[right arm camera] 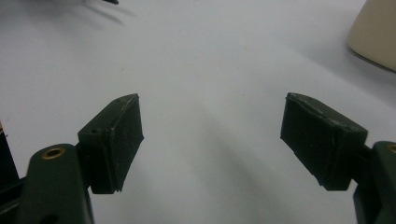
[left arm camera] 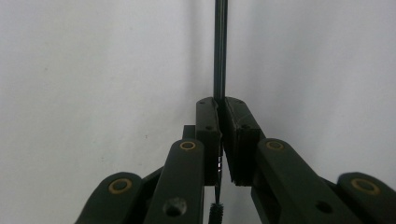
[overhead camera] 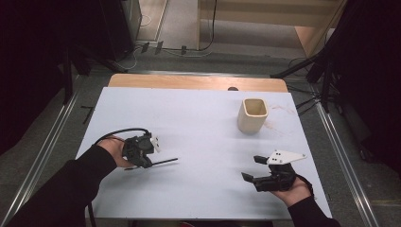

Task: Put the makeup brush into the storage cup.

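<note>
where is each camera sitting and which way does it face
High view: above the person's side, looking forward and down at the white table; both sleeved forearms show.
Left gripper view: on the left gripper, looking along shut jaws clamping a thin black rod.
Right gripper view: on the right gripper, looking between open jaws across the table.
Shared: the beige cup, also at the right gripper view's top right.

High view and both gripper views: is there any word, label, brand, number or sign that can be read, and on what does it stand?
None can be read.
Beige cup: plain, no print.
Thin black rod in the left gripper: no marking visible.
White table: faint reddish smears beside the cup, not writing.
</note>
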The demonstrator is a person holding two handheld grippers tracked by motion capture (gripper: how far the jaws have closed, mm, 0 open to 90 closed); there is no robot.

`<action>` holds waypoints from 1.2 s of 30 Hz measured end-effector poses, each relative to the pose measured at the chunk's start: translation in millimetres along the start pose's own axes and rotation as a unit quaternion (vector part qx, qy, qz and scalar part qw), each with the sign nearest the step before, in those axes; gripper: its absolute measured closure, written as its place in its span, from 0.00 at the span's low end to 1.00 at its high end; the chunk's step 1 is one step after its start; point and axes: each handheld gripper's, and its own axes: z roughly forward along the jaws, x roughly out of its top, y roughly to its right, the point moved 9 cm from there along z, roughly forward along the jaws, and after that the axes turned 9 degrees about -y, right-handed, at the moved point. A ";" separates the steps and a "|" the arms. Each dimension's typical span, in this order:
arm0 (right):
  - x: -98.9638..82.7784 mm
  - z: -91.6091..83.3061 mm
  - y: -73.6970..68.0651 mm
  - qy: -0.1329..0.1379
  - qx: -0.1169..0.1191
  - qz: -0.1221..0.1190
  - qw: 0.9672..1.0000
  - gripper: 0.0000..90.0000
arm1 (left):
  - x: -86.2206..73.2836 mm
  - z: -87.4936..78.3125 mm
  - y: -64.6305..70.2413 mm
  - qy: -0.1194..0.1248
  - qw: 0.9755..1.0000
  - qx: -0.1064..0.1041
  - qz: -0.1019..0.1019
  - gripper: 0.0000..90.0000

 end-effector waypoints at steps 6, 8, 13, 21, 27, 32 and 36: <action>0.4 0.4 -0.5 0.001 0.001 -0.004 1.000 0.25 | 6.5 -18.6 2.6 0.049 0.999 -0.007 -0.019 0.95; 0.9 0.2 -1.2 0.003 0.003 -0.004 1.000 0.26 | 9.0 -27.2 3.6 0.063 0.998 -0.002 -0.020 0.95; 3.6 -0.6 -4.6 0.014 0.013 -0.008 1.000 0.26 | 15.7 -50.1 4.7 0.109 0.993 0.002 -0.032 0.95; 9.2 -2.9 -8.5 0.034 0.027 -0.011 0.999 0.26 | 23.7 -67.8 10.7 0.151 0.988 0.003 -0.038 0.95; 13.5 0.2 -15.5 0.034 0.046 -0.028 0.998 0.26 | 29.8 -72.6 19.1 0.164 0.986 0.004 -0.038 0.95; 18.8 1.9 -18.6 0.039 0.058 -0.033 0.997 0.25 | 36.5 -76.7 26.6 0.177 0.984 0.003 -0.038 0.95; 22.8 3.6 -19.5 0.042 0.060 -0.037 0.997 0.25 | 40.2 -77.6 28.2 0.184 0.982 0.008 -0.038 0.95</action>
